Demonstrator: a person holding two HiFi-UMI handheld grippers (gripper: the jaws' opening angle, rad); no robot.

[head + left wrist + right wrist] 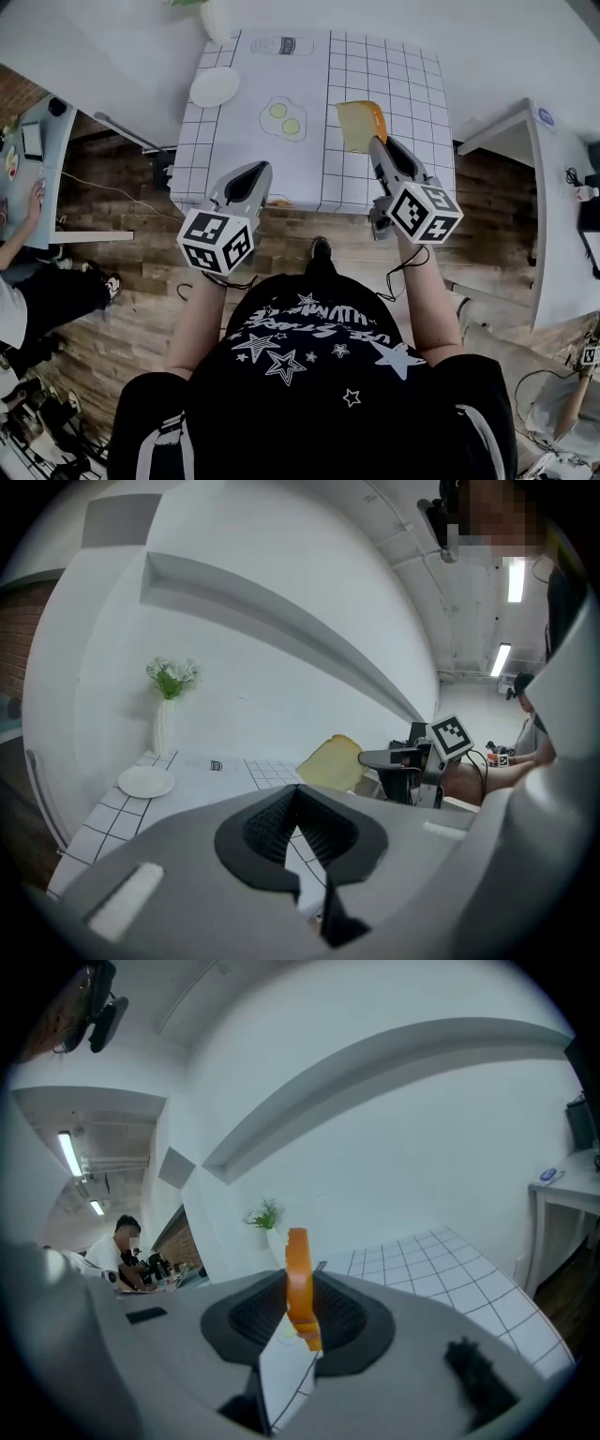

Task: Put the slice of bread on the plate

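Note:
A slice of bread (359, 124) with an orange-brown crust hangs over the right half of the checked table (394, 75). My right gripper (375, 141) is shut on its near edge. In the right gripper view the bread (298, 1283) stands edge-on between the pads. The left gripper view shows the bread (330, 764) held up off the table by the right gripper (403, 759). A small white plate (215, 86) lies empty near the table's far left corner, and it shows as the plate (145, 781) beside a vase. My left gripper (258, 169) is over the table's front edge, jaws together, holding nothing.
A fried-eggs print (283, 117) marks the cloth between plate and bread. A white vase with flowers (167, 705) stands at the far left corner against the wall. A grey desk (553, 187) stands to the right. To the left, a person sits at another table (28, 150). The floor is wooden.

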